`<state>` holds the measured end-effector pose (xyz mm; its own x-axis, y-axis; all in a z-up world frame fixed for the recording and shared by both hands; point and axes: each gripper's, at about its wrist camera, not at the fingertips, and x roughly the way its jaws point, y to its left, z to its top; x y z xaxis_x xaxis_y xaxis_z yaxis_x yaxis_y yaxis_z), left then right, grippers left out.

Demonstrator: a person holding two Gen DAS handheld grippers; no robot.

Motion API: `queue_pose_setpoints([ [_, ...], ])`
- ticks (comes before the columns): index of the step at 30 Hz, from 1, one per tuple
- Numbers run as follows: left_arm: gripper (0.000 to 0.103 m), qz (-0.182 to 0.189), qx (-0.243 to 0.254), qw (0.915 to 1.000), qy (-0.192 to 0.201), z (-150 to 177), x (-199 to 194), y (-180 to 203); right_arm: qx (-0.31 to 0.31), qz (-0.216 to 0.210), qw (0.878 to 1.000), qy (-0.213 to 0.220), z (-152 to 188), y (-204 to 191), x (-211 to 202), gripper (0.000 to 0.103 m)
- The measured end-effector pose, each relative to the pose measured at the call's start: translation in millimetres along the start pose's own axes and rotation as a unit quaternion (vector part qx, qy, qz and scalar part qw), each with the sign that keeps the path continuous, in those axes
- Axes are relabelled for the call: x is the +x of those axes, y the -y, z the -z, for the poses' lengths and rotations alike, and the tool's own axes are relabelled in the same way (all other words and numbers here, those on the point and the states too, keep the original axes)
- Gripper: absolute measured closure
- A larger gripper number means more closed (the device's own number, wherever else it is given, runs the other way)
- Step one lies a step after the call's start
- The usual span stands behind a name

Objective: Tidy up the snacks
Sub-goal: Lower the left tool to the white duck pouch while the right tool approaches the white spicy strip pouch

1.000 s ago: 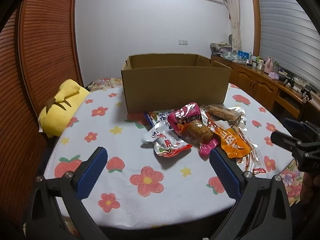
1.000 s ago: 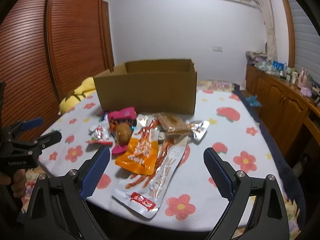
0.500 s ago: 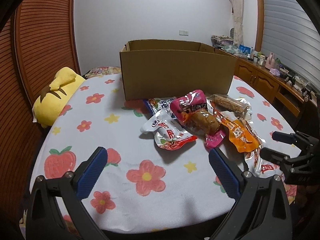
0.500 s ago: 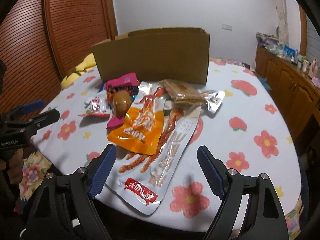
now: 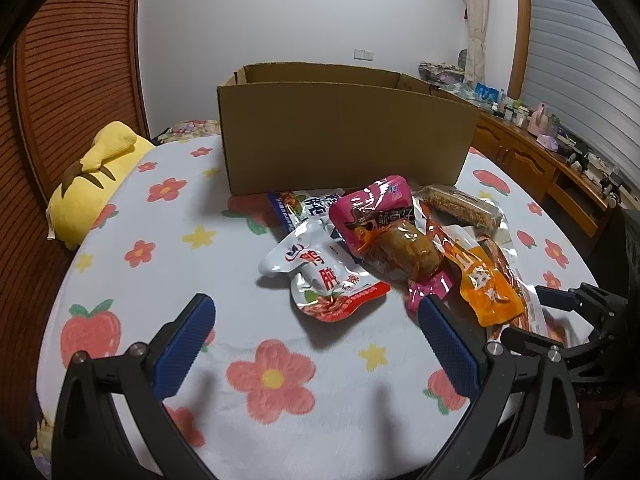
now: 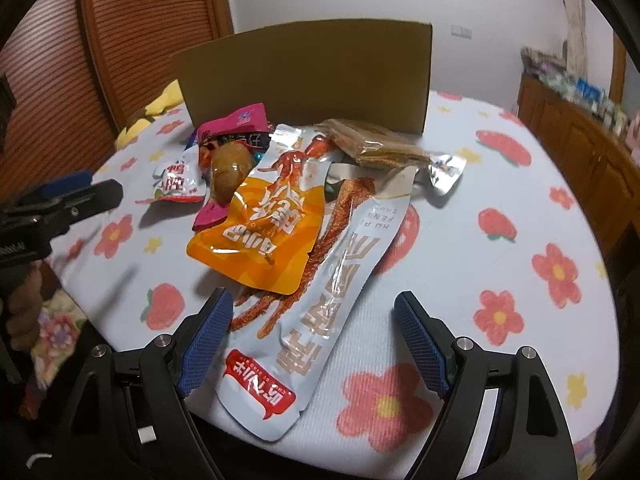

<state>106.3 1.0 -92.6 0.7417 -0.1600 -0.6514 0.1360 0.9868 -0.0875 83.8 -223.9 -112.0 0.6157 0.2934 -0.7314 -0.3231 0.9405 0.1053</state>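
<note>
Left wrist view: the left gripper (image 5: 316,320) hovered low over the flowered tablecloth (image 5: 160,240), its blue pads wide apart and empty, with the white-and-red pouch (image 5: 324,276) just ahead between them. The right gripper (image 6: 312,320), equally spread and empty, straddled the near end of the long clear packet (image 6: 320,304), on which the orange pouch (image 6: 264,232) lay. Beyond these sat the pink pouch (image 6: 232,152) and the wrapped bar (image 6: 384,148), all heaped against the front wall of the open cardboard box (image 5: 344,136). A yellow cushion (image 5: 92,176) rested at the table's left edge, before slatted wooden doors (image 5: 72,80); a cluttered wooden sideboard (image 5: 532,148) lined the right wall.

Compared with one second earlier, both grippers had come closer to the heap and lower, and the right gripper's pads stood slightly narrower.

Bare cloth lay left of the snacks and right of the long packet; the packet's near end lay close to the table's front edge.
</note>
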Motion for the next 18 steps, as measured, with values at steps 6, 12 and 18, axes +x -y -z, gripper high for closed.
queue_pose_setpoints([
  [6,0.002,0.007,-0.010,0.9998,-0.013,-5.8,15.6,-3.0,-0.014,0.008,1.000,-0.004,-4.3,-4.8,4.9,0.017],
  [12,0.011,0.018,-0.025,0.9991,-0.030,-14.3,33.9,-12.5,-0.037,0.020,0.999,-0.006,-4.3,-6.6,6.0,0.026],
  [18,0.019,0.023,-0.041,0.9977,-0.050,-23.5,51.2,-16.9,-0.040,0.013,0.999,-0.007,-0.9,0.3,-3.0,0.047],
])
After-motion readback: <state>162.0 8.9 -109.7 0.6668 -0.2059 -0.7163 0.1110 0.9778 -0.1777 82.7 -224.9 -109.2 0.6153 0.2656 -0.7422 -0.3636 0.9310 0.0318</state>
